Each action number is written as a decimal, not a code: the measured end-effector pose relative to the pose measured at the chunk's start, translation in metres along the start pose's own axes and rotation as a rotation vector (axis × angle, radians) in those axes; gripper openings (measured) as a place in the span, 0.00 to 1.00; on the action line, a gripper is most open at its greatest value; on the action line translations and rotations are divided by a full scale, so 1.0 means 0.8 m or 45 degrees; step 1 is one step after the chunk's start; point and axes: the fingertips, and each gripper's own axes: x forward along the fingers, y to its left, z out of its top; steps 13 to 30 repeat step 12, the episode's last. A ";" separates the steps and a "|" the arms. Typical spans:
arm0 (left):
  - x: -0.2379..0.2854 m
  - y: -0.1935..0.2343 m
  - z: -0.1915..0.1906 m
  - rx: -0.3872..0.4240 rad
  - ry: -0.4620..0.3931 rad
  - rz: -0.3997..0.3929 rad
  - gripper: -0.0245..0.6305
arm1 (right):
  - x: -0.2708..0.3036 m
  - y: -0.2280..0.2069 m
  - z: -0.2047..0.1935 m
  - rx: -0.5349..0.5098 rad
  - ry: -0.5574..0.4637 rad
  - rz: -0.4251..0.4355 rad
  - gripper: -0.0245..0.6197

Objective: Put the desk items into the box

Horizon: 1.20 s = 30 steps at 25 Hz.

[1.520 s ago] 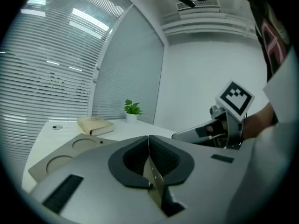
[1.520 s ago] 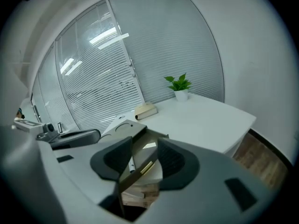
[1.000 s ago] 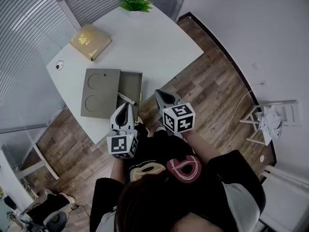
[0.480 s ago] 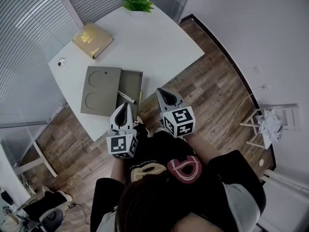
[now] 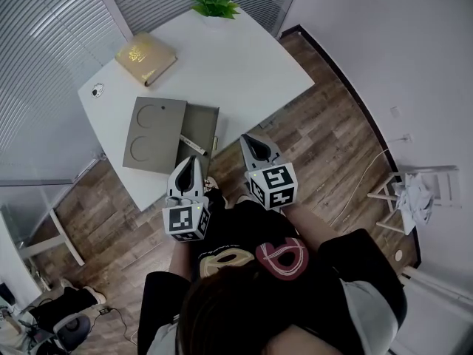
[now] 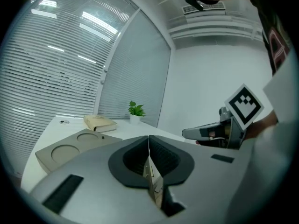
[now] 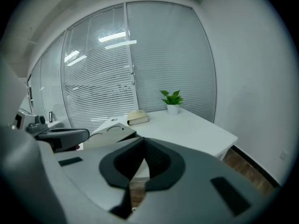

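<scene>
both claws are clenched on nothing. the left gripper (image 5: 191,163) and the right gripper (image 5: 250,141) hang just off the near edge of the desk (image 5: 244,69), jaws pressed together, touching no item.

the box (image 5: 204,118) lies open near that edge, with its lid (image 5: 154,124), which has two round recesses, flat beside it. a pen (image 5: 193,145) appears to rest in the box at its near end. the book (image 5: 145,56) lies toward the far left corner, well apart from the box. the potted plant (image 5: 214,2) stands at the far edge.

we judge the book stiff and the heaviest item: open the jaws wide and take it across its thickness at mid-length. the plant will tip easily: grip the pot, never the leaves. a small round item (image 5: 97,90) at the left corner is too small to judge.
</scene>
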 end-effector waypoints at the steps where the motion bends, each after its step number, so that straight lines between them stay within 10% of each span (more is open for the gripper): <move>1: -0.004 -0.002 0.002 -0.002 -0.008 0.004 0.07 | -0.003 0.003 0.000 -0.006 -0.005 0.005 0.05; 30: 0.007 0.005 0.002 0.009 -0.044 0.031 0.07 | 0.006 -0.002 0.002 -0.090 -0.026 0.029 0.05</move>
